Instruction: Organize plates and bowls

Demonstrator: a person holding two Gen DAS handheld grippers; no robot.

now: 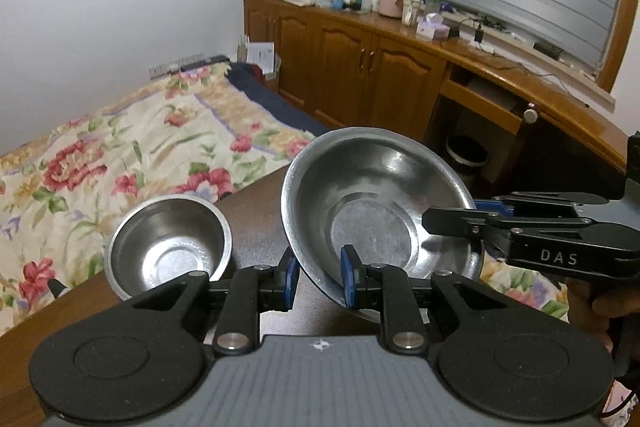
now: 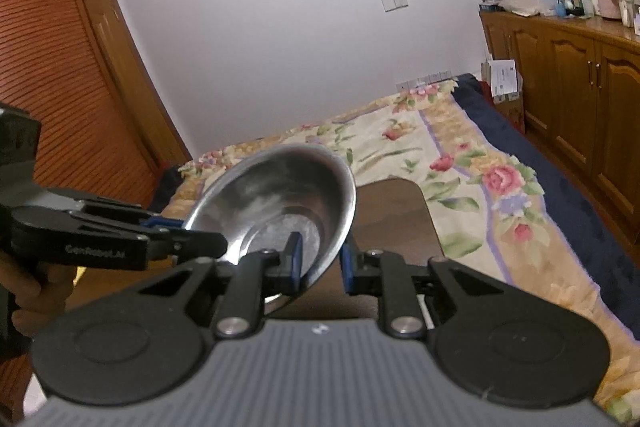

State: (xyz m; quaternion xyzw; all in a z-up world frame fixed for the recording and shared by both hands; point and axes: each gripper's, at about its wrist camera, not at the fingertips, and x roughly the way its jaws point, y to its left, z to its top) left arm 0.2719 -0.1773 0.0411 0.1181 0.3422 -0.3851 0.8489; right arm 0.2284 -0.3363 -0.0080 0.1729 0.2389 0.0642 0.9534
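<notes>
A large steel bowl [image 1: 372,203] hangs tilted above the dark wooden table [image 1: 264,227], between my two grippers; it also shows in the right wrist view [image 2: 288,195]. My left gripper [image 1: 319,279] straddles its near-left rim, one blue pad inside and one outside, with a gap between pads. My right gripper [image 2: 321,261] straddles the opposite rim the same way; it shows in the left wrist view [image 1: 476,223]. A small steel bowl [image 1: 170,241] sits upright on the table to the left.
A bed with a floral quilt [image 1: 132,155] lies beyond the table. Wooden cabinets [image 1: 360,67] with clutter on top run along the right wall. A wooden wardrobe [image 2: 68,87] stands at the left of the right wrist view.
</notes>
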